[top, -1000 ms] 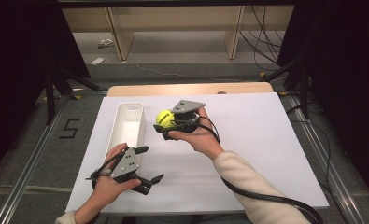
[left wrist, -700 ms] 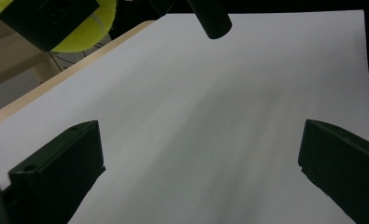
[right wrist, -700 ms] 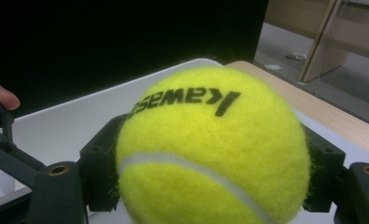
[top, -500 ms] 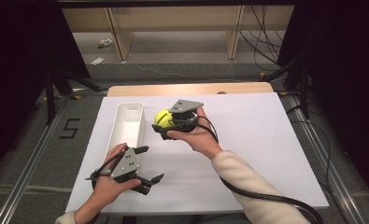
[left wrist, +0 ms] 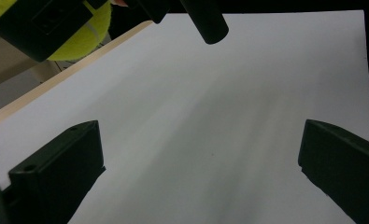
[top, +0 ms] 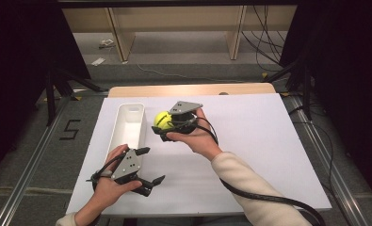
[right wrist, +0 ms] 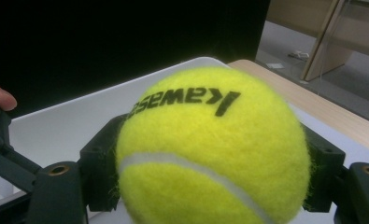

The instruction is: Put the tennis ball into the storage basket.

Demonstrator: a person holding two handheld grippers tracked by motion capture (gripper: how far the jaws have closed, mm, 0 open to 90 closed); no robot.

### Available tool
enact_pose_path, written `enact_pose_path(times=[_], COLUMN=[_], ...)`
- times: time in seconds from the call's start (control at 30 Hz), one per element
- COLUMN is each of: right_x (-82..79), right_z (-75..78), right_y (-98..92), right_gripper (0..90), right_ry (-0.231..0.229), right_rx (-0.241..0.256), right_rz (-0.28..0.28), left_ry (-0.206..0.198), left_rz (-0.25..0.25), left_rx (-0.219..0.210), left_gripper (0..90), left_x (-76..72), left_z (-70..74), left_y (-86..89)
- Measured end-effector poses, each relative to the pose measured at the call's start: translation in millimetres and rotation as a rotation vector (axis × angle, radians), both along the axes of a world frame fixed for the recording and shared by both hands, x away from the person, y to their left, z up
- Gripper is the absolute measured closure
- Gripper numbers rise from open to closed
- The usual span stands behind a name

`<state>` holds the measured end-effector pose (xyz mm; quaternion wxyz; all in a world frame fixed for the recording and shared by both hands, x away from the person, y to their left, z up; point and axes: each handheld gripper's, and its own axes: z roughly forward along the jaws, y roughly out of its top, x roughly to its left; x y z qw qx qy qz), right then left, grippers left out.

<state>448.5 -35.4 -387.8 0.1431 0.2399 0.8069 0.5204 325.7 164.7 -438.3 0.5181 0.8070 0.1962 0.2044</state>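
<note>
A yellow tennis ball (top: 162, 119) sits between the jaws of my right gripper (top: 165, 123), held above the white table just right of the white bin (top: 127, 127). In the right gripper view the tennis ball (right wrist: 210, 149) bears black lettering, with the black jaws pressed on both its sides and the white bin (right wrist: 56, 126) behind it. My left gripper (top: 148, 165) rests low near the table's front left, jaws wide apart with nothing between them. The left gripper view shows its fingers (left wrist: 56, 172) spread over bare white table, and the ball (left wrist: 79, 39) in the other gripper at top left.
The white table sheet (top: 268, 141) stretches open to the right. A strip of wooden tabletop (top: 193, 89) runs along the far edge. A black cable (top: 268, 200) trails from the right gripper along the sleeve. Metal rails (top: 28, 179) flank the table.
The right gripper with the ball has drifted slightly left toward the bin. The left gripper has stayed in place.
</note>
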Motion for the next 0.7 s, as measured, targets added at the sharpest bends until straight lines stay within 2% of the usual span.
enact_pose_path(times=[0.7], right_x=[1.9], right_z=[0.5], right_y=[8.1], right_gripper=[26.3], right_ry=[0.007], right_rx=[0.001], right_rz=[0.006], left_ry=[0.001], left_rz=[-0.003], left_rx=[0.006], left_gripper=[0.0], left_x=[-0.1], left_z=[-0.1], left_y=[-0.4])
